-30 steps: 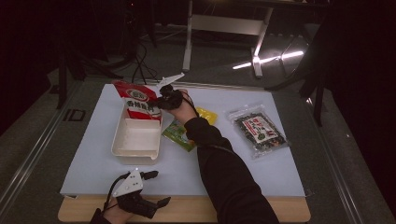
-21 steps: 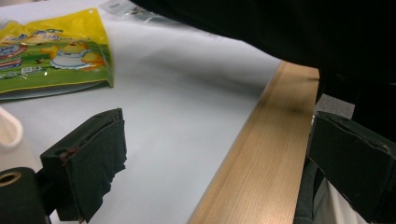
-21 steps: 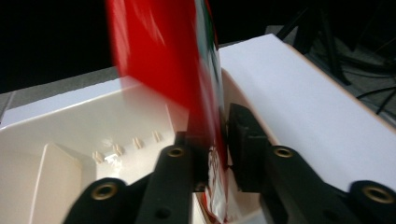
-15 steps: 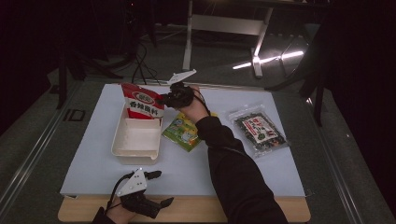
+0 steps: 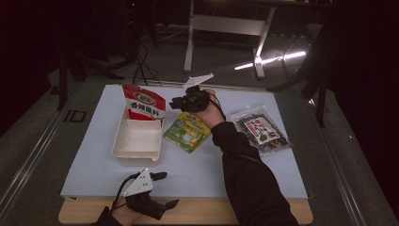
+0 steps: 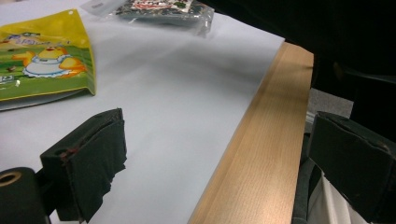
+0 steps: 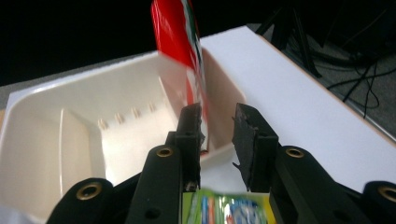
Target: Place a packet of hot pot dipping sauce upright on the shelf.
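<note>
A red snack packet [image 5: 143,101] stands upright at the far end of the white tray [image 5: 117,141]. My right gripper [image 5: 176,102] hovers just right of it, pointing at it. In the right gripper view the red packet [image 7: 180,37] rises beyond the jaws of my right gripper [image 7: 217,114], which have just been opening, with nothing between them. The tray [image 7: 70,121] lies open behind. My left gripper [image 5: 167,189] rests at the table's front edge. In the left gripper view my left gripper [image 6: 217,123] stands wide open and empty.
A yellow-green packet [image 5: 187,132] lies flat right of the tray, under my right forearm. A dark seaweed packet [image 5: 261,132] lies farther right. Everything sits on a white mat [image 5: 94,160] over a wooden table [image 6: 261,154]. Table legs and cables stand beyond the far edge.
The right gripper stood the red packet up in the tray, let go and drew away to the right. Its jaws went from shut to apart. The left gripper kept still.
</note>
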The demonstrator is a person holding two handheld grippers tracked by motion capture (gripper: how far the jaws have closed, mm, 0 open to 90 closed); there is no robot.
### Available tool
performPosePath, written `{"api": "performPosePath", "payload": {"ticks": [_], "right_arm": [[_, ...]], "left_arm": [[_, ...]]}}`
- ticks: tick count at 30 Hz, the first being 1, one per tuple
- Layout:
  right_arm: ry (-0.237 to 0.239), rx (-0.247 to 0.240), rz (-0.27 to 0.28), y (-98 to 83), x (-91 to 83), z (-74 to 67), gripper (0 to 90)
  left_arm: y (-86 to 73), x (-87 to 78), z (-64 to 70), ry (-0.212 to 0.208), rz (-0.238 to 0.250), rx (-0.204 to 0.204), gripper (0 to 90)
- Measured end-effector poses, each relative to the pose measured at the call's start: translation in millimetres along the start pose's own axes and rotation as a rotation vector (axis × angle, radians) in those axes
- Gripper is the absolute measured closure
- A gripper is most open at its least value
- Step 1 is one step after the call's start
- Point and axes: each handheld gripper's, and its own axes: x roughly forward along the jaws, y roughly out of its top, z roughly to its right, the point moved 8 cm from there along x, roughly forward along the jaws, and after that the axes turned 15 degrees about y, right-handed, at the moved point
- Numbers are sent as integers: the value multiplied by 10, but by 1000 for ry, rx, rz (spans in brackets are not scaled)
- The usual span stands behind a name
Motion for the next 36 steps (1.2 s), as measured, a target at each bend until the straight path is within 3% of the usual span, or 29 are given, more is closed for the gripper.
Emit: {"api": "performPosePath", "payload": {"ticks": [8, 19, 26, 31, 32, 36], "right_arm": [[-39, 18, -11, -221, -322, -16, 720], [-118, 55, -11, -658, -1001, -39, 709], [-219, 134, 12, -1071, -1578, 110, 749], [-293, 201, 25, -1397, -1921, 258, 848], [-328, 217, 31, -1510, -2028, 315, 858], [-368, 251, 44, -1667, -2178, 402, 881]], "left_arm": [[10, 72, 33, -24, -7, 7, 55], [17, 127, 67, -48, -11, 12, 55], [2, 152, 88, -56, -19, 15, 55], [-21, 161, 77, -49, -30, 16, 55], [-21, 161, 76, -50, -29, 15, 55], [-16, 157, 74, -51, -28, 15, 55]]}}
